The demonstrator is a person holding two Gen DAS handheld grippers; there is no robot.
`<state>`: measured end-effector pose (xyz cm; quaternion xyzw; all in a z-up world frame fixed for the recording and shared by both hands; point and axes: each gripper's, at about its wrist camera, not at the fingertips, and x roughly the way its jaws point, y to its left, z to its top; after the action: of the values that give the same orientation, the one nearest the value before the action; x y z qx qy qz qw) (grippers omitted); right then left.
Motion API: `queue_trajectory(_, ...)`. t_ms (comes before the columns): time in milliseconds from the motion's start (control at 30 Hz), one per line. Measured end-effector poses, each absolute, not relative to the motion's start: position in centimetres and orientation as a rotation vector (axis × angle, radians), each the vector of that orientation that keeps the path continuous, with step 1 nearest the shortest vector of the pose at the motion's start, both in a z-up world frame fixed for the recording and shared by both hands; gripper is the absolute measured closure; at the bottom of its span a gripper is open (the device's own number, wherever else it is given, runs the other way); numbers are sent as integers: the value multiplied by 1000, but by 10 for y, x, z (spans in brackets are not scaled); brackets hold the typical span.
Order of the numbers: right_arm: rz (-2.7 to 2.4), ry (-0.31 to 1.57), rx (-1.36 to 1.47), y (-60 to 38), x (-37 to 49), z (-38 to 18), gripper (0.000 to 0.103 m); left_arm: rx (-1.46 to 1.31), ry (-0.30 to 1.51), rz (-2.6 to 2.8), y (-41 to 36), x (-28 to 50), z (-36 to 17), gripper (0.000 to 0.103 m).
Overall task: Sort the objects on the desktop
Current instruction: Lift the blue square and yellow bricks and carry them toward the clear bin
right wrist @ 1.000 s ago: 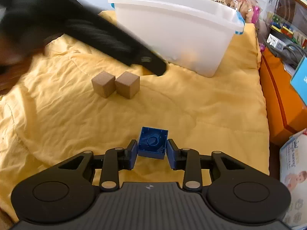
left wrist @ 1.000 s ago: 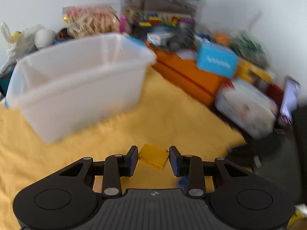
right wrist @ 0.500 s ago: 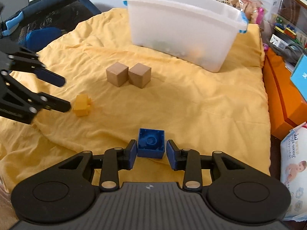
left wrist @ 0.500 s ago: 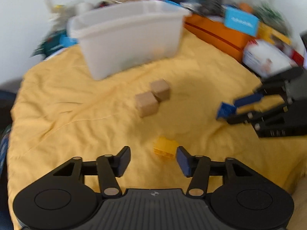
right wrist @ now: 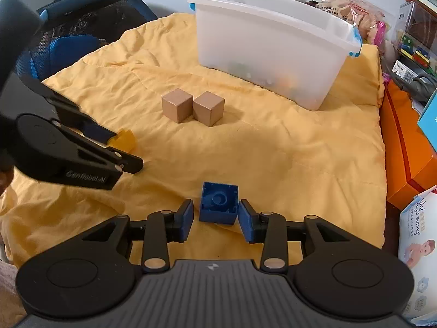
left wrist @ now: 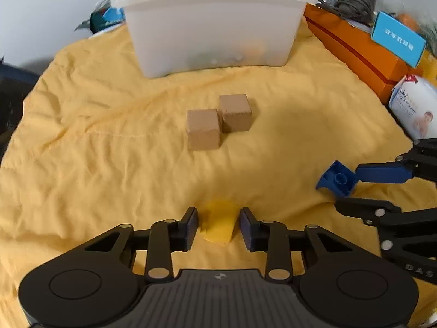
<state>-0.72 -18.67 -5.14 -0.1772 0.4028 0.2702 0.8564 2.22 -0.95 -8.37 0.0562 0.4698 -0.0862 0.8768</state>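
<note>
Left wrist view faces the bin (left wrist: 213, 24) head-on on the yellow cloth (left wrist: 82, 142), dim shapes inside it, so some sorting looks done; two wooden cubes (left wrist: 218, 120) wait mid-cloth; left gripper (left wrist: 218, 225) closes round the yellow brick (left wrist: 218, 222), pads not yet touching; right gripper (right wrist: 215, 217) is opening, its pads just clear of the blue brick (right wrist: 218, 203); only the right wrist view shows the bin's blue handle clips.

Two wooden cubes (right wrist: 192, 108) sit touching, side by side on the blanket (right wrist: 286, 147); the tub (right wrist: 273, 54) stands behind them, boxes (right wrist: 404, 147) to its right.
</note>
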Motion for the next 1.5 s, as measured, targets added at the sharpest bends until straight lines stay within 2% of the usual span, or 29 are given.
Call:
queue_trajectory(33,570,847,-373,-187,-7,-52,63,125,962,-190,-10,22,-83,77)
queue_trajectory(267,562,828,-385,-188,-7,-51,63,152,932,-345,-12,10,-79,77)
queue_trajectory(333,562,824,-386,-187,-7,-50,61,195,920,-351,-14,5,-80,74)
queue_trajectory(467,559,829,-384,-185,-6,-51,60,207,892,-361,-7,-6,-73,56)
queue_trajectory(700,538,832,-381,-182,-8,-51,59,-44,889,-365,28,9,-63,56)
queue_trajectory(933,532,850,-380,-179,-14,-54,58,-35,942,-420,22,14,-84,65)
queue_trajectory(967,529,850,-377,-179,-15,-54,58,-6,950,-425,15,15,-86,78)
queue_trajectory(1067,521,846,-372,-179,-16,-53,58,30,935,-433,10,12,-89,85)
queue_trajectory(1300,488,842,-338,-180,-10,-57,55,73,914,-437,7,5,-85,86)
queue_trajectory(1333,490,848,-329,-180,-7,-61,60,71,909,-435,8,5,-84,86)
queue_trajectory(1367,499,856,-322,-180,-5,-64,69,77,904,-432,8,5,-82,86)
queue_trajectory(1500,539,851,-303,-181,-3,-58,69,58,853,-421,14,13,-58,86)
